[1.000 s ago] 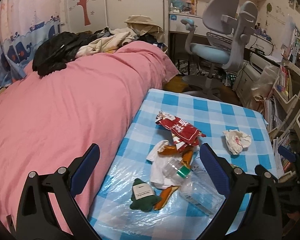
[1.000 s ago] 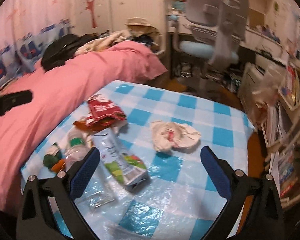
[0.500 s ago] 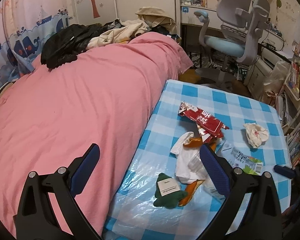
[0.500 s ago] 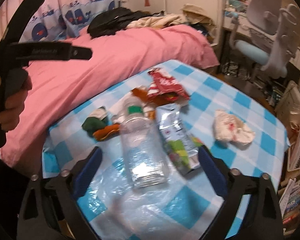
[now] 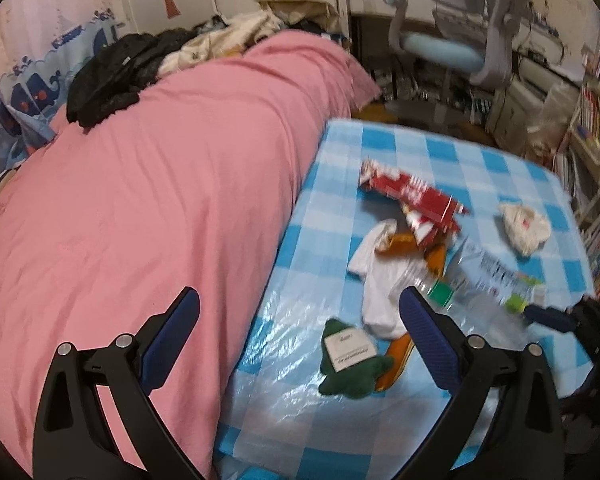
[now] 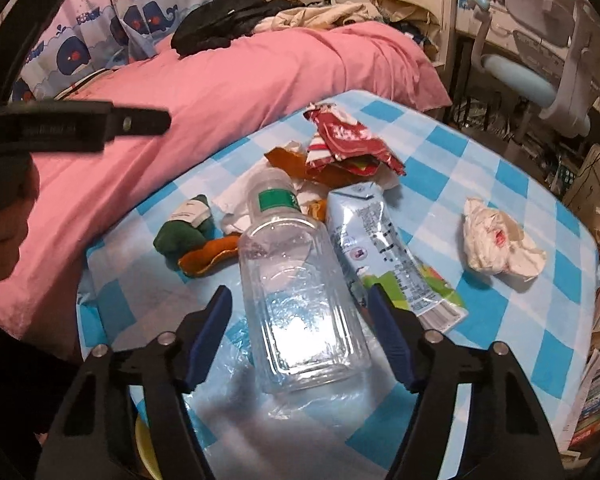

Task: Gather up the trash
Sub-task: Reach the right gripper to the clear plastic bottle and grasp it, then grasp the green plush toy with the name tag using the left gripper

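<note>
Trash lies on a blue-checked table (image 6: 480, 168): a clear plastic bottle (image 6: 300, 296) with a green label, a flattened carton (image 6: 384, 240), a red wrapper (image 6: 344, 140), a crumpled tissue (image 6: 496, 240), orange peel (image 6: 208, 258) and a green plush piece (image 6: 180, 236). My right gripper (image 6: 300, 332) is open, its jaws on either side of the bottle's base, not closed on it. My left gripper (image 5: 300, 336) is open and empty, held over the table's left edge by the bed. The red wrapper (image 5: 412, 196), the tissue (image 5: 524, 228) and the plush piece (image 5: 352, 364) show in the left wrist view.
A bed with a pink duvet (image 5: 160, 184) borders the table on the left, with clothes (image 5: 112, 72) piled at its far end. A desk chair (image 5: 468, 40) stands beyond the table. Bookshelves (image 5: 592, 140) line the right side.
My right gripper has moved in toward the bottle, and its jaws have narrowed around the base. My left gripper has drifted left toward the bed and stays open.
</note>
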A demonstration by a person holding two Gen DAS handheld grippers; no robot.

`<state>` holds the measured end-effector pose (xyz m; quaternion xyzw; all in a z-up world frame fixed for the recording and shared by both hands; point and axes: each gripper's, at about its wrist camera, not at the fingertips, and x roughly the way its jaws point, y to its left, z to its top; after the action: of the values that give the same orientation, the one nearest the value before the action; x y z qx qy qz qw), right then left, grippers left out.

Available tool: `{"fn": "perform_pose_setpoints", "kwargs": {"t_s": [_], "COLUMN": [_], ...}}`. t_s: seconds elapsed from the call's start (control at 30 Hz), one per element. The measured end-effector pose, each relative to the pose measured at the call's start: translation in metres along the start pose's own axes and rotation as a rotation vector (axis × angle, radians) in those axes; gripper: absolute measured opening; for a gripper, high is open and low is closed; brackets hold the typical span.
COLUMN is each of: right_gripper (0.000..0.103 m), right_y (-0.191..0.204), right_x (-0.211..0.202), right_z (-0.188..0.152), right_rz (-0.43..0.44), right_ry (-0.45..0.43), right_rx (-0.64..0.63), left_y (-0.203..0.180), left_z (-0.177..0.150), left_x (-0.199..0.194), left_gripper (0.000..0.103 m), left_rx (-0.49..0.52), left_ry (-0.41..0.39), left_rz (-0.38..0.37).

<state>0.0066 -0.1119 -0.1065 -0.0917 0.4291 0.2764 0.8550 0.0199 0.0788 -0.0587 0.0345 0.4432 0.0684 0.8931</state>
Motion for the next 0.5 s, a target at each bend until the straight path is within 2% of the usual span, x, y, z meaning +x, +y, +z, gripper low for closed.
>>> {"fn": "perform_pose_setpoints", "kwargs": {"t_s": [0.13,0.27,0.43,0.5], "right_gripper": [0.062,0.061,0.059,0.058], "right_y": [0.002,0.003,0.001,-0.001], "right_x": [0.009,0.011,0.010,0.010], "right_z": [-0.001,-0.002,-0.004,-0.005], "right_rz": [0.005,0.020,0.039,0.060], "right_ry": [0.022,0.028,0.031,0.035], "right_rx": [0.000,0.013,0.037,0.059], "left_y": [0.000,0.003,-0.002,-0.009], "left_z": [-0.012,-0.021,-0.028,-0.031], "left_x": [0.025,0.048,0.070,0.076], "left_gripper": [0.096,0.096,0.077,0.062], "left_rx": [0.003,-0.034,-0.060,-0.036], "left_ry": [0.078,0.150,0.231,0.252], "left_rz": [-0.012,-0.065,-0.151,-0.159]}}
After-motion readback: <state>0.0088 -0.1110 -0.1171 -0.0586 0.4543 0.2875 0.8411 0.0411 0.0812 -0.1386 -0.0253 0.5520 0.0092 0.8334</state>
